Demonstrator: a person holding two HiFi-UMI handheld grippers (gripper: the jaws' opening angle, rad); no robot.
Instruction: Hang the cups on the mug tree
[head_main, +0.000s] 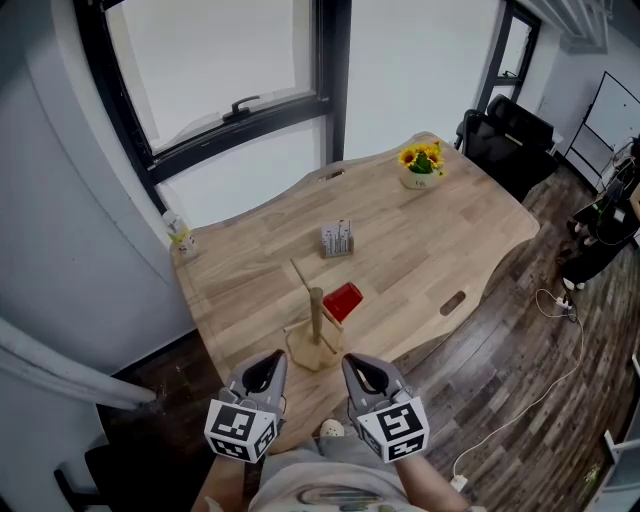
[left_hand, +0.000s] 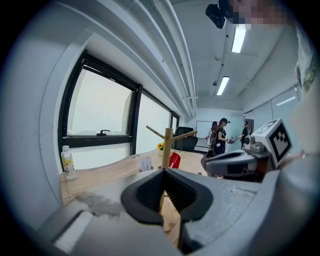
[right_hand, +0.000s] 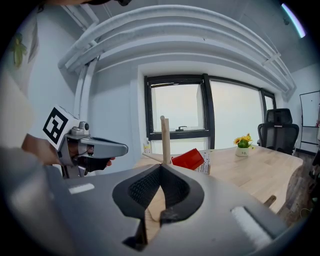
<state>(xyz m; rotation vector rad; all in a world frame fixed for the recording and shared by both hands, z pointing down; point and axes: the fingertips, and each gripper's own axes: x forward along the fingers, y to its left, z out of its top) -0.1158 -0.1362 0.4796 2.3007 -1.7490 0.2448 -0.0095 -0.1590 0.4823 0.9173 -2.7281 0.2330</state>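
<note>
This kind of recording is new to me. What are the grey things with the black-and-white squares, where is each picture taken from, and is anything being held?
There is no robot here. A person holds a pair of hand-held tongs in each hand, the left tongs and the right tongs. The marker cubes are part of them. The downward-looking picture comes from a camera on the person's head. The other two come from cameras riding on each pair of tongs, looking along its jaws. On the wooden table are a mug tree, a red cup close beside it, a small card stand, a pot of yellow flowers and a bottle at the window side. Both pairs of tongs are closed and hold nothing.
</note>
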